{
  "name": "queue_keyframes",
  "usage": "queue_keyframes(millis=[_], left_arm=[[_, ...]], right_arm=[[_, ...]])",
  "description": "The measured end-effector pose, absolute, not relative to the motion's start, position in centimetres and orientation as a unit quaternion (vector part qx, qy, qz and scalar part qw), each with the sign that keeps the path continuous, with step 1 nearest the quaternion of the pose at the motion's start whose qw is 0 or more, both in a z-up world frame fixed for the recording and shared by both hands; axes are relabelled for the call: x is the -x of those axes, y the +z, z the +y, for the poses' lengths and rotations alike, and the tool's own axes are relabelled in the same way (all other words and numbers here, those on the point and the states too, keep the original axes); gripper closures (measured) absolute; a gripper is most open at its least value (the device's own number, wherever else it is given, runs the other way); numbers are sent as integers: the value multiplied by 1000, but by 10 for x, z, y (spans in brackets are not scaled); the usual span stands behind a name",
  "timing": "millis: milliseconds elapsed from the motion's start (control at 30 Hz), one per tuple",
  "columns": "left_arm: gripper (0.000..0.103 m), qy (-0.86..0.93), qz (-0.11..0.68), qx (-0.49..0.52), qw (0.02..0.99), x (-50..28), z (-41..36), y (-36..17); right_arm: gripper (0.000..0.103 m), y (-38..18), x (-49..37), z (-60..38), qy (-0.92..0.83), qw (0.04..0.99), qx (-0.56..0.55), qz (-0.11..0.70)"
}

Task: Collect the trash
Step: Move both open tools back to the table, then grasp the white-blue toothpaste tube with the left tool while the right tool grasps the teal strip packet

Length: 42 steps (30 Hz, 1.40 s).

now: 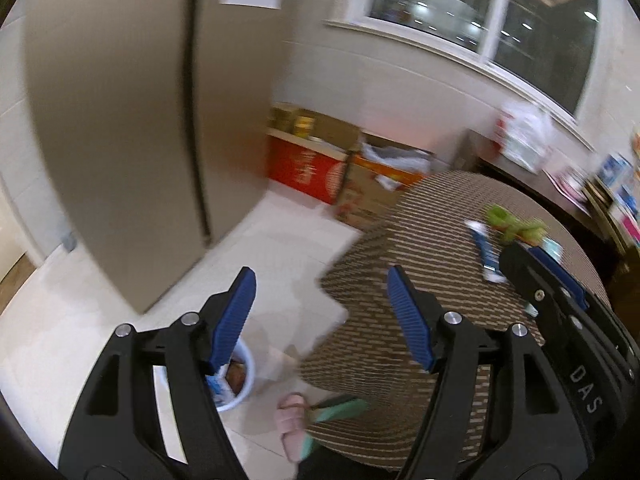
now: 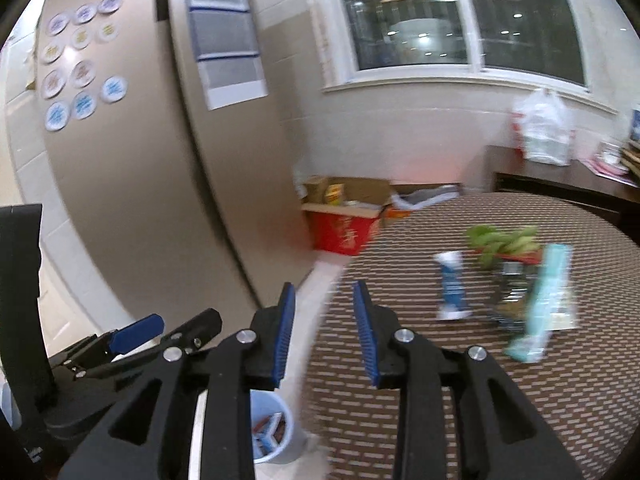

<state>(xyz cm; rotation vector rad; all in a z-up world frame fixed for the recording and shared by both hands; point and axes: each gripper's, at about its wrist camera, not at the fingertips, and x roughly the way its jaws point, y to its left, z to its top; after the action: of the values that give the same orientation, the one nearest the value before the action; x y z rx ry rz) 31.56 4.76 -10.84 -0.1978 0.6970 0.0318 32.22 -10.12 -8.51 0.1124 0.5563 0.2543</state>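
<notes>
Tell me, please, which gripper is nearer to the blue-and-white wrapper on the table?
Right. The right gripper sits just short of the blue-and-white wrapper; the left gripper hangs further left, at the table edge.

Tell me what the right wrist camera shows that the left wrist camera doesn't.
Only the right wrist view shows round plates on the wall and a dark packet on the table. Only the left wrist view shows a pink slipper on the floor. Both show the table, blue-and-white wrapper, green bananas, teal box, white bin and both empty grippers.
</notes>
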Motion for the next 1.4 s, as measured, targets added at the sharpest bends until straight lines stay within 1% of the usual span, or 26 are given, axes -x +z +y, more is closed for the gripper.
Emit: queue_keyframes(millis=[233, 400, 767, 867, 967, 1067, 1133, 1167, 1200, 1267, 1300, 1400], left_arm=[[35, -61, 378, 64, 922, -346, -44, -117], [35, -69, 398, 46, 914, -377, -74, -126], [36, -62, 439, 29, 896, -441, -100, -147], [39, -58, 444, 10, 894, -455, -106, -153], [39, -64, 451, 10, 890, -465, -109, -156], [42, -64, 454, -4, 889, -473, -115, -158], [46, -63, 453, -18, 889, -477, -121, -159], [55, -62, 450, -25, 890, -478, -123, -159], [70, -64, 447, -30, 892, -479, -126, -158], [78, -72, 452, -29, 889, -482, -128, -156], [87, -74, 452, -29, 888, -482, -129, -156], [87, -75, 454, -27, 887, -482, -126, -155]], right_arm=[[72, -94, -318, -197, 52, 958, -81, 272], [72, -103, -328, -240, 17, 955, -100, 279], [73, -126, -382, -301, -20, 937, -154, 314], [73, -130, -397, -311, -23, 931, -166, 324], [73, -135, -410, -314, -22, 927, -169, 335], [73, -142, -425, -314, -13, 919, -175, 352], [72, -145, -433, -312, -12, 918, -172, 357], [72, -145, -434, -311, -10, 918, -171, 357], [73, -145, -437, -311, -8, 919, -171, 356], [80, -143, -441, -308, -7, 920, -164, 357], [87, -142, -443, -307, -8, 921, -157, 357], [95, -139, -440, -304, -9, 924, -145, 354]])
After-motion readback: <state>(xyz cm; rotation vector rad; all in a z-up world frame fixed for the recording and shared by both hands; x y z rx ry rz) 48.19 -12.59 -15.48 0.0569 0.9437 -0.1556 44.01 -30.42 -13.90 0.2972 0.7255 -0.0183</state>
